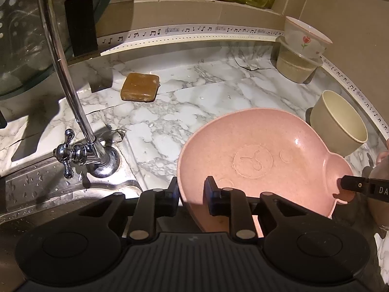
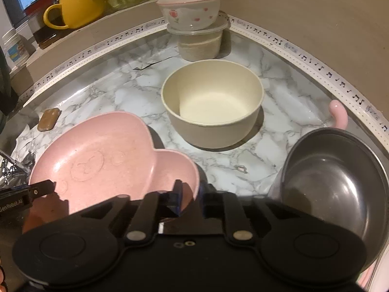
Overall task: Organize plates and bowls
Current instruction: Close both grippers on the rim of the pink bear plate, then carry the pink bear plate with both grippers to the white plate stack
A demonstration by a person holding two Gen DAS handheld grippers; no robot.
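A pink bear-shaped plate (image 1: pixel 257 155) is held tilted above the marble counter (image 1: pixel 184 102). My left gripper (image 1: pixel 192 194) is shut on its near rim. My right gripper (image 2: pixel 190 192) is shut on the plate's ear lobe (image 2: pixel 177 170); its fingertip (image 1: pixel 352 185) shows in the left wrist view. A cream bowl (image 2: pixel 211 104) stands upright on the counter beyond the plate; it also shows in the left wrist view (image 1: pixel 340 121). A dark grey bowl (image 2: pixel 333 185) stands at the right, tilted. A white flowered bowl (image 2: pixel 192 9) sits on a lidded plastic container (image 2: pixel 199 41) at the back.
A chrome tap (image 1: pixel 80 150) and the steel sink edge (image 1: pixel 48 189) are at the left. A brown soap bar (image 1: pixel 139 86) lies on the counter. A yellow mug (image 2: pixel 77 7) and jars stand on the back ledge. A pink handle (image 2: pixel 339 114) pokes up at the right.
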